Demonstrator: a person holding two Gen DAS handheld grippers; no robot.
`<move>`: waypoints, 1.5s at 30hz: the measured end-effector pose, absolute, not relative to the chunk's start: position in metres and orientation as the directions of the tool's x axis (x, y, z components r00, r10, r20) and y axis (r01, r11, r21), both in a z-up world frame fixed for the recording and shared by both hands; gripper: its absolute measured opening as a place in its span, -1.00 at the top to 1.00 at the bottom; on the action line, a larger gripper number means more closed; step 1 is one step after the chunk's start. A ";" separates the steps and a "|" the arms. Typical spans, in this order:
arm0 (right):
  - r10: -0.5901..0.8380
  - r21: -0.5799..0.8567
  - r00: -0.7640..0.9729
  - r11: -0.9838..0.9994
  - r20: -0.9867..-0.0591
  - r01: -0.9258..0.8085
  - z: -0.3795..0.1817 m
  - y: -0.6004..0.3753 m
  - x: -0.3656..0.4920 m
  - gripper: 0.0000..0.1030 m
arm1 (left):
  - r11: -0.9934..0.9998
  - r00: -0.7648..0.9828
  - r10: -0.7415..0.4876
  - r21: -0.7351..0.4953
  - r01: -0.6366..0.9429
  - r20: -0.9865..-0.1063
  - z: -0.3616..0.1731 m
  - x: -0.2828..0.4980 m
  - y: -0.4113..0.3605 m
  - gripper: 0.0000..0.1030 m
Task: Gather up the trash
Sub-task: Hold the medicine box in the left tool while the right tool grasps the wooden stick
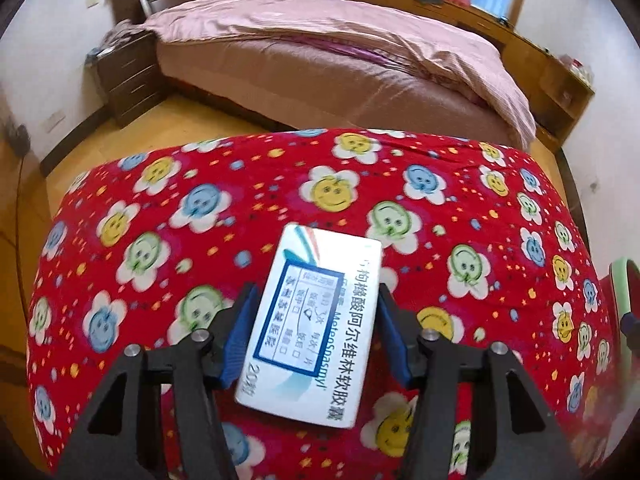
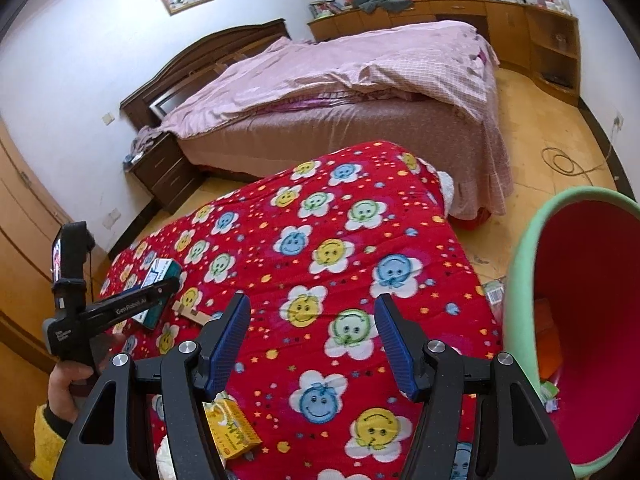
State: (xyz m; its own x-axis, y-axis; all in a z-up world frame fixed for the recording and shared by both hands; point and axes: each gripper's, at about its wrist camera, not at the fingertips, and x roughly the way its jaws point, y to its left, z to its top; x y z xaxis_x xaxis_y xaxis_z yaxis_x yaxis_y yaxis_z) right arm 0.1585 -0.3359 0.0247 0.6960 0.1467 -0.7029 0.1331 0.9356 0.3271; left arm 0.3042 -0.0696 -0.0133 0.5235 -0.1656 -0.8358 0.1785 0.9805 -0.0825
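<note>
A white medicine box (image 1: 310, 326) with Chinese print sits between the blue pads of my left gripper (image 1: 314, 328), which is shut on it just above the red flowered blanket (image 1: 240, 208). In the right wrist view the same box (image 2: 158, 280) shows teal and white in the left gripper (image 2: 148, 296) at the far left. My right gripper (image 2: 312, 340) is open and empty over the blanket (image 2: 340, 240). A yellow box (image 2: 230, 428) lies under its left finger. A small wooden piece (image 2: 192, 314) lies on the blanket. A green bin with red inside (image 2: 580, 320) stands at the right, holding some trash.
A large bed with a pink quilt (image 2: 340, 80) stands beyond the blanket. A dark nightstand (image 2: 164, 172) is at its left. Wooden cabinets (image 2: 540, 40) line the back wall. A cable (image 2: 568, 164) lies coiled on the yellow floor. The bin's rim shows in the left wrist view (image 1: 624, 280).
</note>
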 end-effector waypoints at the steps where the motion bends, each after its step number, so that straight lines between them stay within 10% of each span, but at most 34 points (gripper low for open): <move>1: 0.152 0.324 0.695 0.938 -0.703 0.123 0.026 -0.333 0.160 -0.27 | 0.982 0.527 -0.164 -0.089 0.164 -0.834 -0.012 0.300 -0.065 -0.06; 21: 0.255 0.186 0.551 0.966 -0.795 -0.179 -0.006 -0.233 0.212 -0.27 | 0.984 0.591 -0.127 -0.176 -0.026 -0.796 -0.012 0.237 -0.006 -0.06; 36: 0.206 0.086 0.546 0.967 -0.812 -0.238 -0.021 -0.205 0.221 0.80 | 0.983 0.601 -0.140 -0.186 -0.014 -0.787 -0.014 0.236 -0.008 -0.06; 45: 0.192 0.084 0.592 0.975 -0.782 -0.205 -0.001 -0.215 0.200 0.80 | 0.978 0.606 -0.160 -0.207 -0.008 -0.779 -0.015 0.235 -0.006 -0.06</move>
State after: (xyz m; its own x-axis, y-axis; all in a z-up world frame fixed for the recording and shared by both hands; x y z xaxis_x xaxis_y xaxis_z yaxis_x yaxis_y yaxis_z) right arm 0.2000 -0.2147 -0.0009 0.5923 0.1920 -0.7825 -0.2051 0.9751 0.0840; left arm 0.2352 -0.0055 -0.0145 0.6061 -0.1600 -0.7792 -0.0080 0.9783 -0.2071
